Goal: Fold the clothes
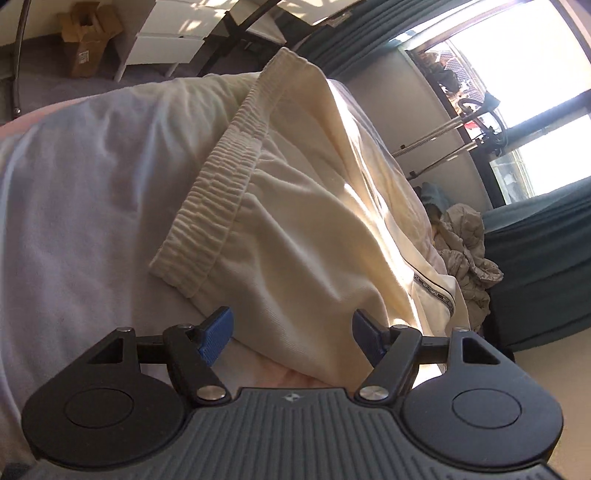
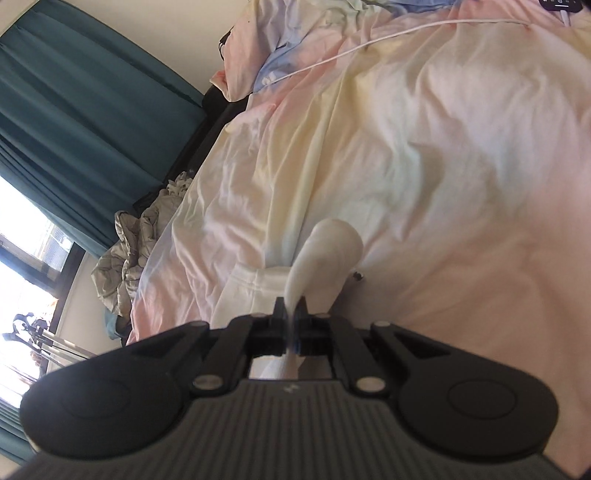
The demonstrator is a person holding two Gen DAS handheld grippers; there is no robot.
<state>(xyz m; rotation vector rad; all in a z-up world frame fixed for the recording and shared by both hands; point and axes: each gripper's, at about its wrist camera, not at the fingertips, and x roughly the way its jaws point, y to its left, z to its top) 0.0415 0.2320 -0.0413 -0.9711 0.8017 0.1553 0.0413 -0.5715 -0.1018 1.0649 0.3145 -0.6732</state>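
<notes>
Folding is midway: cream shorts (image 1: 295, 221) lie across the bedsheet (image 1: 81, 177), the left gripper (image 1: 291, 334) spread empty just short of their waistband (image 1: 218, 184), the right gripper (image 2: 291, 314) pinching what is probably their hem, next carrying it toward that waistband.

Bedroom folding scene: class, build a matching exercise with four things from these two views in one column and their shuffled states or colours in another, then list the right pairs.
1 left gripper
2 right gripper
3 curtain
4 cardboard box

a teal
b standing open on the floor
c jaws open, pressing on nothing
d shut on cream garment

Pairs: 1-c, 2-d, 3-a, 4-b
</notes>
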